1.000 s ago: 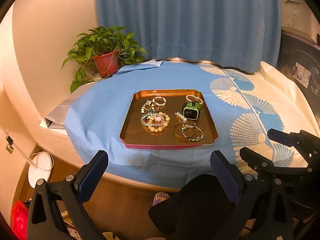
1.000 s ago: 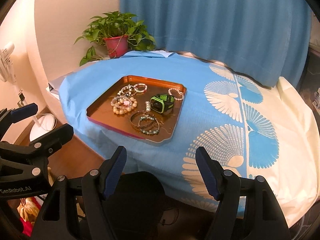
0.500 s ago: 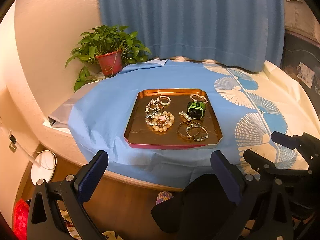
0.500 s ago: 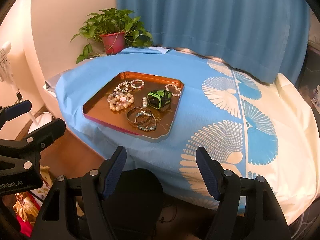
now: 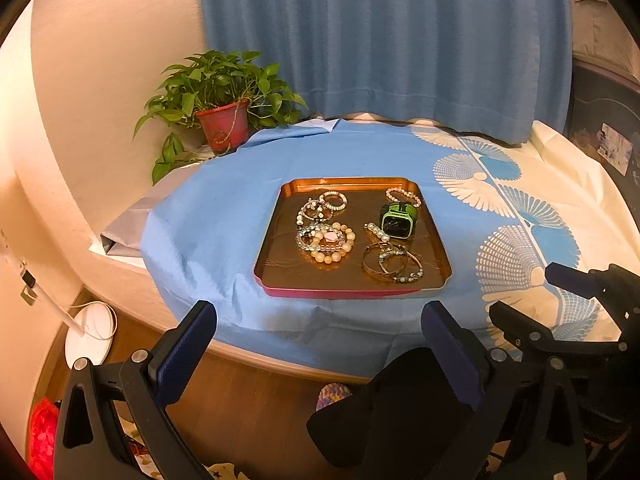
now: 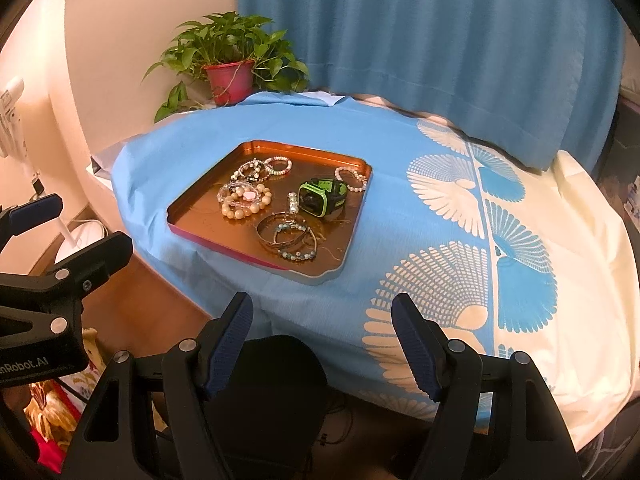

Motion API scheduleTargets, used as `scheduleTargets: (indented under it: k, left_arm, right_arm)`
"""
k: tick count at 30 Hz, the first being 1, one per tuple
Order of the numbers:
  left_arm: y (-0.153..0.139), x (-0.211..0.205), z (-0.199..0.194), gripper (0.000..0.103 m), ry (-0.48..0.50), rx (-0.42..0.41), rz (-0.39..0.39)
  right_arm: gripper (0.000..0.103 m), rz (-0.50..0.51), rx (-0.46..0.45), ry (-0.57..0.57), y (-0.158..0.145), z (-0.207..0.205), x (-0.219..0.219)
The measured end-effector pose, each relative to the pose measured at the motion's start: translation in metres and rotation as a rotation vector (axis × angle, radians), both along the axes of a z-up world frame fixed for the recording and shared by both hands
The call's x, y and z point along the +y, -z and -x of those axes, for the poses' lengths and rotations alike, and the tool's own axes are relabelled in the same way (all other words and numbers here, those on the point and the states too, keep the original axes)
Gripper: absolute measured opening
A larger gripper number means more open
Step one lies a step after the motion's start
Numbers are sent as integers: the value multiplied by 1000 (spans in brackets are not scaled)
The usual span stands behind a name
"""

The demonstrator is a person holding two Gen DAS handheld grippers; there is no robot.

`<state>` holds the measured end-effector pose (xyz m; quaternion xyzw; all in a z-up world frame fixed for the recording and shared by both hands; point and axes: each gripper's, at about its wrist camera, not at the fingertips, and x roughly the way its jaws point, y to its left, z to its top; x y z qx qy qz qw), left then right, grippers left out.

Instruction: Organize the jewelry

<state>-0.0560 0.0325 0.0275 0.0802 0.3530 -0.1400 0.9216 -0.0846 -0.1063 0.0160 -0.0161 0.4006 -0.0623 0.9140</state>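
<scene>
Little has changed since a moment ago: the tray [image 5: 352, 290] of jewelry sits in the same spot on the blue-clothed counter [image 5: 224, 232], bracelets [image 5: 326, 240] and green watch [image 5: 398, 220] undisturbed. The left hand-held gripper [image 5: 320, 344] and right hand-held gripper [image 6: 322, 336] still hover short of it, jaws apart, empty.

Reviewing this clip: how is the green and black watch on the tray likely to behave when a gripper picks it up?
The watch stands on its looped strap, tilted, so a nudge would probably tip it. Its boxy case looks rigid, while the strap likely flexes under the pads. It touches the metal bangles on the tray, so lifting may drag them.
</scene>
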Motion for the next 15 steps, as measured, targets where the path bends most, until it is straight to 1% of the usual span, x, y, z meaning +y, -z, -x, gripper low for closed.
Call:
scheduleTargets:
  k: [15]
  left_arm:
    - [2, 5, -1, 102, 1, 3, 0]
  right_arm:
    - [72, 4, 3, -14, 2, -1, 2]
